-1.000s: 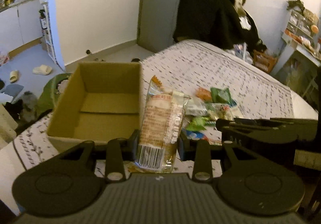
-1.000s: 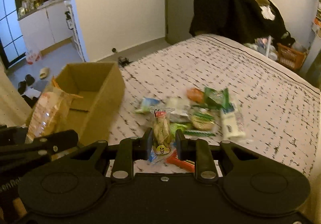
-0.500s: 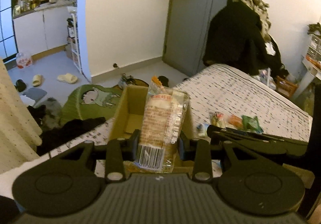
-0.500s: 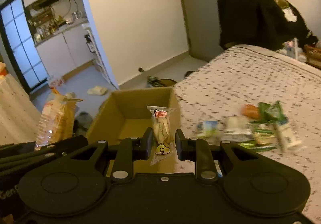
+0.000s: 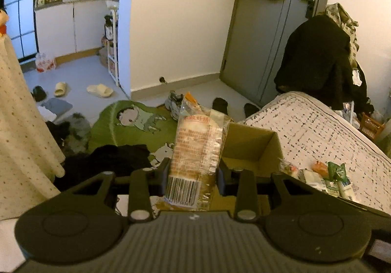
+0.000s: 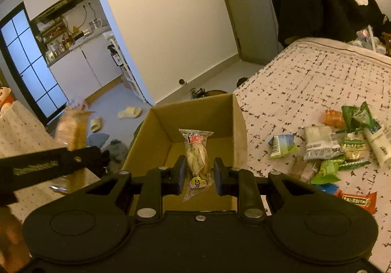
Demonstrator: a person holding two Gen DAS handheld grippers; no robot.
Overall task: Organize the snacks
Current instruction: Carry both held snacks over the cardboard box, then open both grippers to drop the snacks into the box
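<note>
Cardboard is being seen in both views: an open box point(image 6: 234, 121) is sitting on the patterned bed point(image 6: 317, 77), near its edge. A clear packet of round cakes point(image 5: 198, 148) is being gripped upright by the left gripper point(image 5: 193, 176), its fingers point(image 5: 165, 174) clenched on the wrapper's lower part just above the barcode, with the box showing behind and to the right of it. A small clear snack pouch point(image 6: 196, 155) with a yellow cartoon face is being pinched by the right gripper point(image 6: 198, 176), its fingers point(image 6: 180, 174) pressed against the pouch's sides, and it is being held in front of the box opening. A heap of loose snacks point(image 6: 342, 145) is lying on the bed to the right of the box, apart from it. In the right view the left gripper's arm and its packet are being shown at the left edge, beside the box.
</note>
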